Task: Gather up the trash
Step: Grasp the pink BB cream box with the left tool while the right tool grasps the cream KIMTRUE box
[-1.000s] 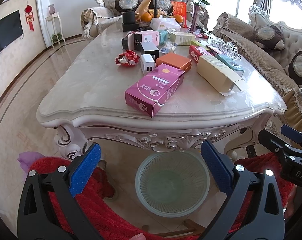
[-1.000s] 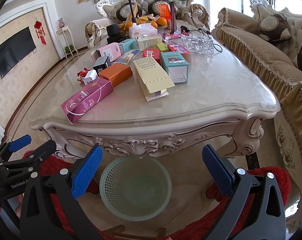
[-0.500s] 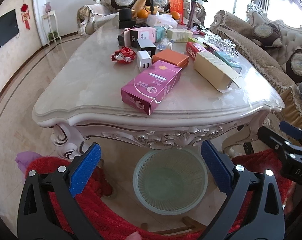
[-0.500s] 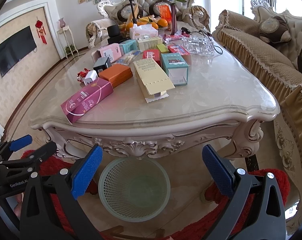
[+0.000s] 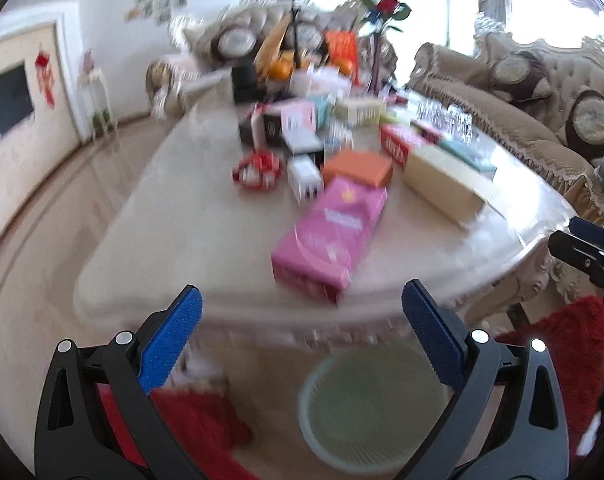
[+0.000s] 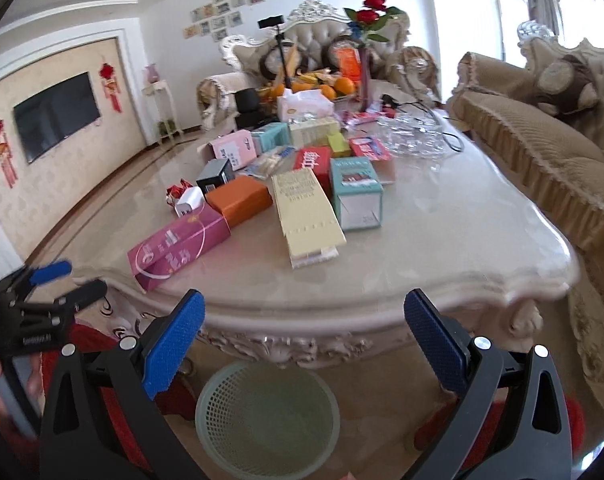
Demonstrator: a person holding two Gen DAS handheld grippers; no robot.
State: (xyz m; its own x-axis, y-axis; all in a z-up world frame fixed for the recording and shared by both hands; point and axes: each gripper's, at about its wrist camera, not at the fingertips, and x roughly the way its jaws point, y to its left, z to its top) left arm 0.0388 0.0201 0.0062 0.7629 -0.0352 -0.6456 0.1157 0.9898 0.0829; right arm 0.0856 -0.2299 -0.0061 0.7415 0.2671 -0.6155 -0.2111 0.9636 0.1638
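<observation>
Your left gripper (image 5: 302,332) gapes wide, empty, before the table (image 6: 442,248) edge. The pink box (image 6: 179,246) lies at the near edge, the yellow box (image 6: 308,210) beside it. Your right gripper (image 6: 304,338) is also wide open, empty. The basket (image 6: 267,420) stands on the floor below.

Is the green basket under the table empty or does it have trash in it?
Empty, as far as the pictures show. Through the mesh basket only its bare pale bottom is visible; the boxes all lie on the table.

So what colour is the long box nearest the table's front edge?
Pink, clearest in the right wrist view.
</observation>
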